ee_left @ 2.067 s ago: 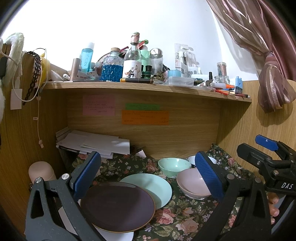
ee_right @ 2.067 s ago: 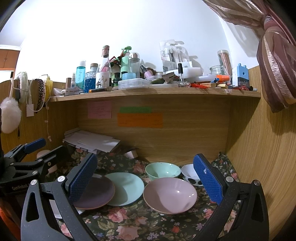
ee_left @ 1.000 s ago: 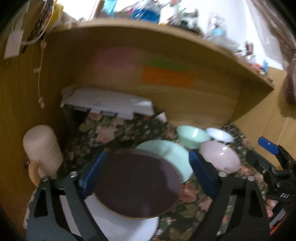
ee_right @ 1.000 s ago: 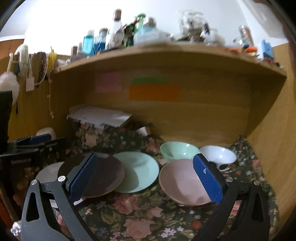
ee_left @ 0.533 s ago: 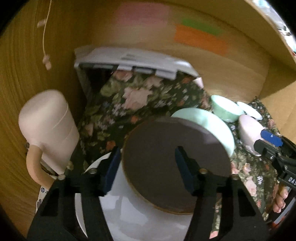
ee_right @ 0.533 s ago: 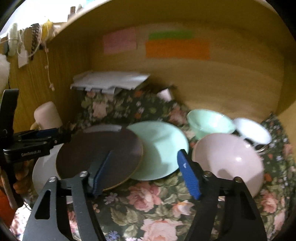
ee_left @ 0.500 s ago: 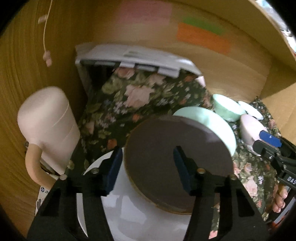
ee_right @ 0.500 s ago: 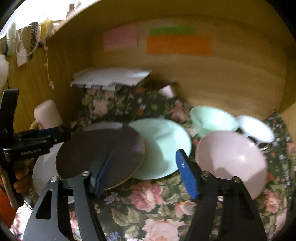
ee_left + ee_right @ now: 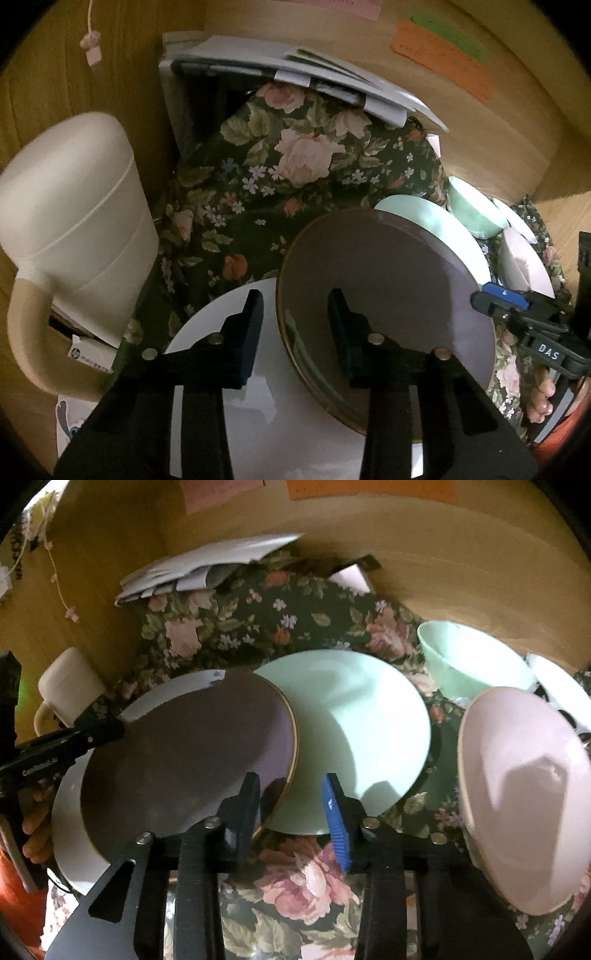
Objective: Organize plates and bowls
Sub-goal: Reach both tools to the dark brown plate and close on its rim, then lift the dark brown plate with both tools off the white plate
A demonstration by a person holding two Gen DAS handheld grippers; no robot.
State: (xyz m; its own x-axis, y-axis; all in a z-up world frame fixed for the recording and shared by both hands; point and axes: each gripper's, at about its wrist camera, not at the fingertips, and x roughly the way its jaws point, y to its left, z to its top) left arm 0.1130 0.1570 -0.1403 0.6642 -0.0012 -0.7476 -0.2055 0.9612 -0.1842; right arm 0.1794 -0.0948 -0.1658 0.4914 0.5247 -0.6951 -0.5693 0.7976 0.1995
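Both tools' jaws closing astride the dark plate point(image 9: 384, 291) rim, left tool point(image 9: 295, 325) and right tool point(image 9: 291, 812) not yet pinching; glazed, brittle, likely slippery, best gripped at its edge.

A dark floral cloth point(image 9: 295, 162) covers the desk. A cream mug point(image 9: 74, 221) stands at the left, white papers point(image 9: 314, 70) lie stacked at the far wall, and an orange note point(image 9: 443, 62) is stuck above them.

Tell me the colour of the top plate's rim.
Gold, on the dark purple plate; right wrist view shows it best.
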